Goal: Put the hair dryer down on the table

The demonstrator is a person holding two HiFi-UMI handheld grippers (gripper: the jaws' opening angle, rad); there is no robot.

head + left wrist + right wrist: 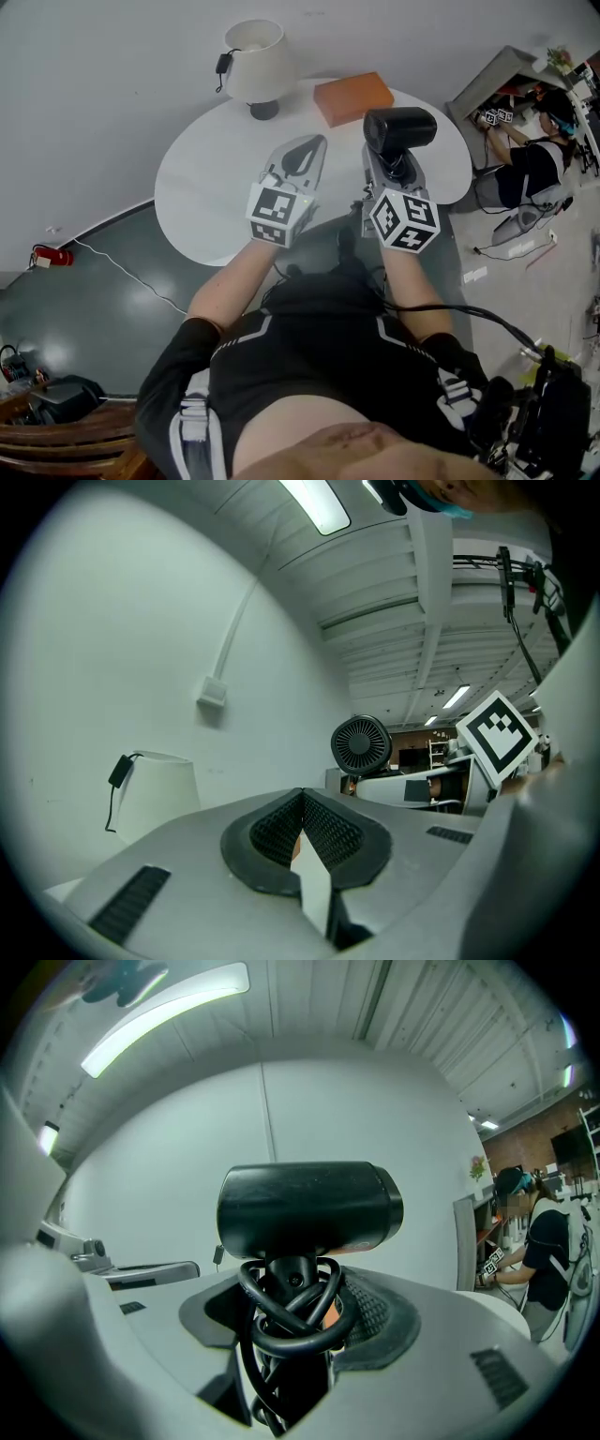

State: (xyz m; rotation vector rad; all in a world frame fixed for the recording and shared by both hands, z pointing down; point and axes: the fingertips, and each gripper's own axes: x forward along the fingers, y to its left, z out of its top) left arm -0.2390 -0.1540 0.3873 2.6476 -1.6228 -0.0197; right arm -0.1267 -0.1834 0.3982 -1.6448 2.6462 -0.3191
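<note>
The black hair dryer (400,128) stands upright in my right gripper (394,161), held above the right part of the round white table (216,178). In the right gripper view its barrel (309,1208) lies crosswise. Its cord (291,1321) is coiled round the handle, and my right gripper (291,1307) is shut on that bundle. My left gripper (305,155) hovers beside it over the table's middle. In the left gripper view the left gripper (302,803) has its pads pressed together with nothing between them. The dryer's rear grille (361,745) shows beyond them.
A white lamp (258,64) stands at the table's far edge, with an orange box (352,97) to its right. A person (534,164) sits at a desk on the far right. A cable (122,272) and a red object (47,255) lie on the dark floor at left.
</note>
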